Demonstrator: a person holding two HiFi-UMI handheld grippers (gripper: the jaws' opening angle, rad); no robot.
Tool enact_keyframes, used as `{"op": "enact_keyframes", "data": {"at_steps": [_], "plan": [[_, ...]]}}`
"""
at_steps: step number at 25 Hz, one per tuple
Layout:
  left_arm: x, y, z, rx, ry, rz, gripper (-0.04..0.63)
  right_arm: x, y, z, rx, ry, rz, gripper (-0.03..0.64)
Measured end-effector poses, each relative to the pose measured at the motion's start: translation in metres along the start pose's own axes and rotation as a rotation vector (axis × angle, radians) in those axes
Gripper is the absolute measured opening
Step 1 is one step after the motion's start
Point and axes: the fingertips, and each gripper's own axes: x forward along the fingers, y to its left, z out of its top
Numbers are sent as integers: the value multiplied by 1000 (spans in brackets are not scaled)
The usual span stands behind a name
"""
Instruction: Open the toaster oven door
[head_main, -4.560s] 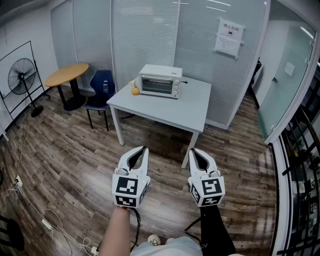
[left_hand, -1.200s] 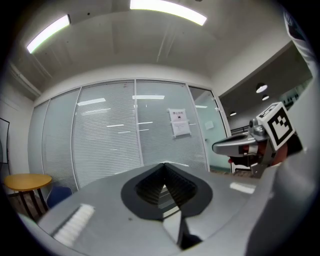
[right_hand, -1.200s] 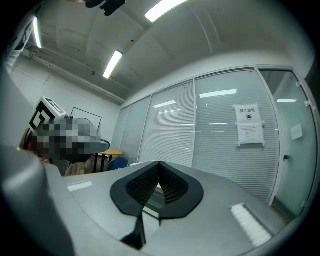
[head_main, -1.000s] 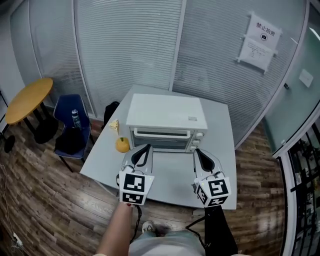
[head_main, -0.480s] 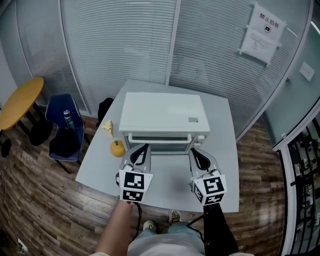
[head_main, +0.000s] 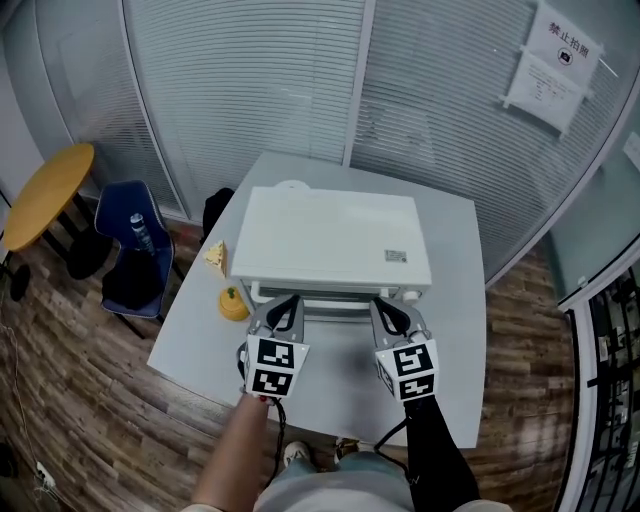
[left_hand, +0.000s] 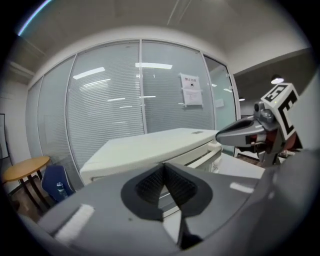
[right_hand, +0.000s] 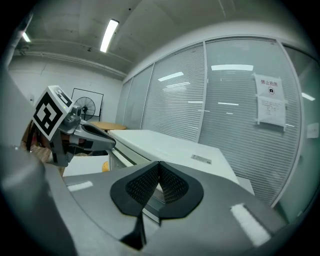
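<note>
Gray counter (head_main: 455, 300). On it, white toaster oven (head_main: 335, 240), door (head_main: 330, 298) shut (facing the tongs). Just in front, left tongs (head_main: 285, 300) and right tongs (head_main: 386, 304), both pressed together, empty. Small yellow fruit (head_main: 233, 303) beside the oven.

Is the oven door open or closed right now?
Closed. The door stands flat against the oven's front, and nothing is folded down over the table in front of it.

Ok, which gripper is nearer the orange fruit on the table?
Left. The left gripper is close beside the orange fruit; the right gripper is farther off, on the left gripper's other side.
</note>
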Motion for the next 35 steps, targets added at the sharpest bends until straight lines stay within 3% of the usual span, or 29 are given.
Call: {"op": "enact_keyframes", "data": {"at_steps": [6, 11, 21, 35], "plan": [[20, 1, -2, -44, 11, -9, 55, 27, 1, -18, 2, 66, 54, 4], [16, 0, -4, -96, 5, -32, 55, 29, 8, -18, 67, 87, 108, 3], [-25, -19, -12, -21, -13, -52, 55, -9, 34, -38, 67, 98, 105, 3], [-47, -33, -48, -43, 33, -99, 55, -46, 67, -81, 83, 169, 84, 3]]}}
